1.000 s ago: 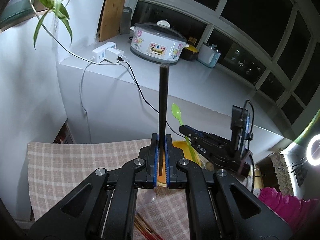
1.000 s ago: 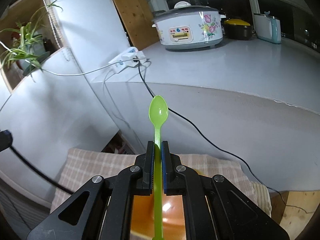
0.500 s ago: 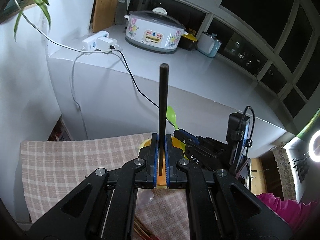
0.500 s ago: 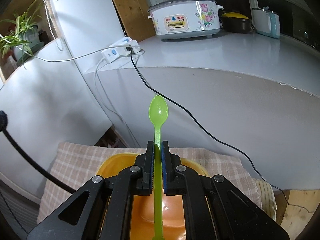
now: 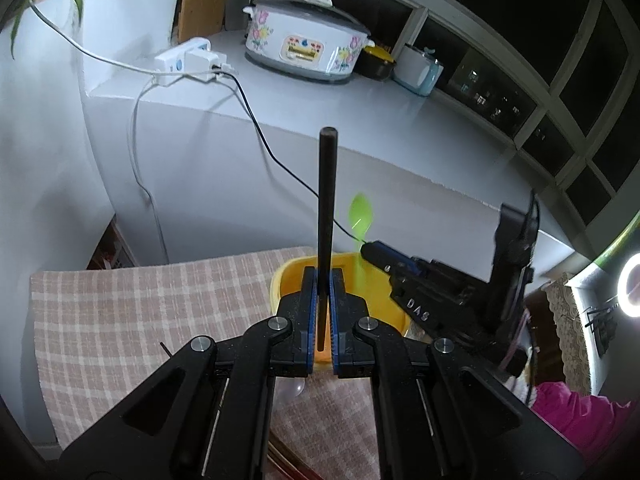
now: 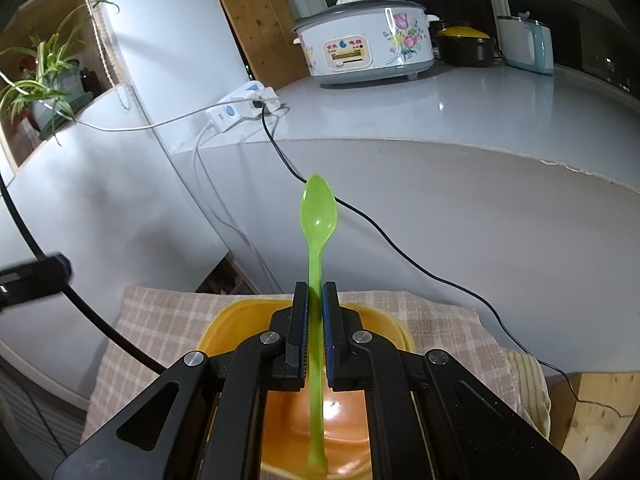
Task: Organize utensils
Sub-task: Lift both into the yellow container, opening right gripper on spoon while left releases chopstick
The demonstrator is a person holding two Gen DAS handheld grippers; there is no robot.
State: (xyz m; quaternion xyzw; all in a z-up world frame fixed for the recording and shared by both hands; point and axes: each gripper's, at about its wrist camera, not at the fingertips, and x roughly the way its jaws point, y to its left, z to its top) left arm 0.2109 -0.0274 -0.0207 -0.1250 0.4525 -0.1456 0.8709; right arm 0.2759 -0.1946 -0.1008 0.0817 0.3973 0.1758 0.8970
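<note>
Left gripper point(image 5: 323, 280) clamped narrow on a black chopstick point(image 5: 327, 200), blue pads pressed to both sides of the shaft, stick standing straight up out of the jaws with its blunt end uppermost. Right gripper point(image 6: 315, 294) likewise closed tight on a green plastic spoon point(image 6: 318, 216), handle pinched between the pads, bowl pointing up and forward, lower end of the handle hanging below the jaws. Both tools held above a yellow plastic tub point(image 6: 224, 320) resting on a beige checked cloth point(image 5: 140, 312); tub interior orange-lit and, as far as visible, holding no utensil. From the left wrist view, right gripper point(image 5: 370, 250) seen just right of the chopstick, spoon point(image 5: 360, 216) blurred above the tub's far rim point(image 5: 280, 280). Reddish-brown sticks point(image 5: 284, 456) partly seen on the cloth under the left gripper; kind not certain. Beyond the cloth: white counter point(image 6: 440, 112) carrying a flowered cooker point(image 6: 364, 40), a white power strip point(image 6: 240, 108) with a black cable point(image 6: 400, 248) running down the counter face. Pink sleeve point(image 5: 580, 420) at lower right of the left view.
</note>
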